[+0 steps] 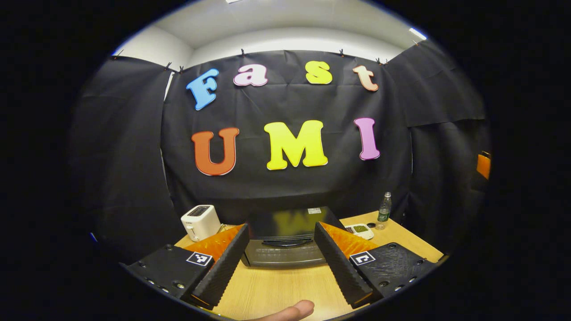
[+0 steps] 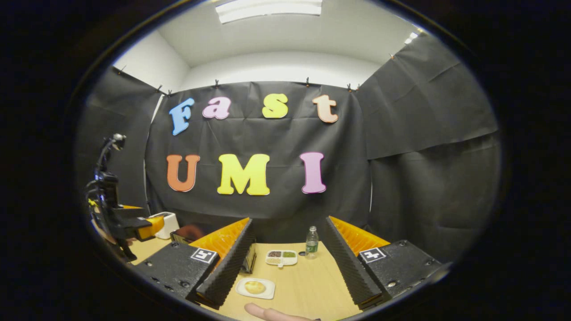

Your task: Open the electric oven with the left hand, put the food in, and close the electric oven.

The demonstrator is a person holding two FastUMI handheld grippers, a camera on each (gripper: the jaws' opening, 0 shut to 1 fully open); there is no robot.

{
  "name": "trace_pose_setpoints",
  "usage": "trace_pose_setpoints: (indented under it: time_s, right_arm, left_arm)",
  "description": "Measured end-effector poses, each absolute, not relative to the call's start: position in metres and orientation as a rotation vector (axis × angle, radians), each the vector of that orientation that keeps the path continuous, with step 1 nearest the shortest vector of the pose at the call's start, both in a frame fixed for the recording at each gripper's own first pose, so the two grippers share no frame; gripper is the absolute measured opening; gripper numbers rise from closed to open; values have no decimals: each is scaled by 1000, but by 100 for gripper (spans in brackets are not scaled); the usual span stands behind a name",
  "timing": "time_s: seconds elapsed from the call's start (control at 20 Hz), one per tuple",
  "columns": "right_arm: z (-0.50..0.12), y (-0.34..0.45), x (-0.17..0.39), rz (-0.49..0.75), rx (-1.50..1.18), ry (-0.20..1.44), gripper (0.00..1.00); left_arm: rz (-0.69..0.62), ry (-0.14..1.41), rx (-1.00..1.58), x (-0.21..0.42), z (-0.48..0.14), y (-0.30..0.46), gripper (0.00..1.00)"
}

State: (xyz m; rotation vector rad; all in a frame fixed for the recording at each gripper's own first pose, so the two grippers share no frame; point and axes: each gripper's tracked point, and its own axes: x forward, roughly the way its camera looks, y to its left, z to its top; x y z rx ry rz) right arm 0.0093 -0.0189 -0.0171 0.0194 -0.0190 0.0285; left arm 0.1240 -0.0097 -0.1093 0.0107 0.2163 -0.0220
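Currently, step in hand: reaching for the oven door, which looks closed; nothing is gripped yet.

Left gripper view, left gripper (image 1: pixel 281 263): released, its jaws spread wide with nothing between them, hovering above the wooden table (image 1: pixel 276 292).
Left gripper view, electric oven (image 1: pixel 285 238): straight ahead, framed between the two fingers, near but apart from them; its dark curved handle (image 1: pixel 286 243) runs across the top of the door.
Left gripper view, other things: a white toaster (image 1: pixel 200 221) stands left of the oven; a small divided dish (image 1: pixel 359 230) and a water bottle (image 1: pixel 384 210) stand to its right.
Left gripper view, doing it well: I judge the hand should move forward and level, bring the handle between the fingers at its middle, close squarely, then pull out and down along the door's hinge arc, not straight back.

Right gripper view, right gripper (image 2: pixel 281 272): also released and empty, jaws wide apart.
Right gripper view, food (image 2: pixel 255 287): a pale round piece on a white plate (image 2: pixel 267 294), lying on the table just ahead, nearer the gripper's left finger.
Right gripper view, oven: a dark corner shows past the left finger, beside the toaster.
Right gripper view, far left: the other gripper and its rig, held up over the table's edge.
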Motion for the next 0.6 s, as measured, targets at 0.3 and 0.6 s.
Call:
trace_pose_setpoints:
  time_s: [0.3, 0.6]
  right_arm:
    - [-19, -32, 13, 22, 23, -37, 97]
    - [-23, -48, 8, -1, 25, -39, 97]
  left_arm:
    - [-7, 345, -13, 185, -174, -4, 96]
    - [-35, 423, -35, 226, -212, -15, 96]
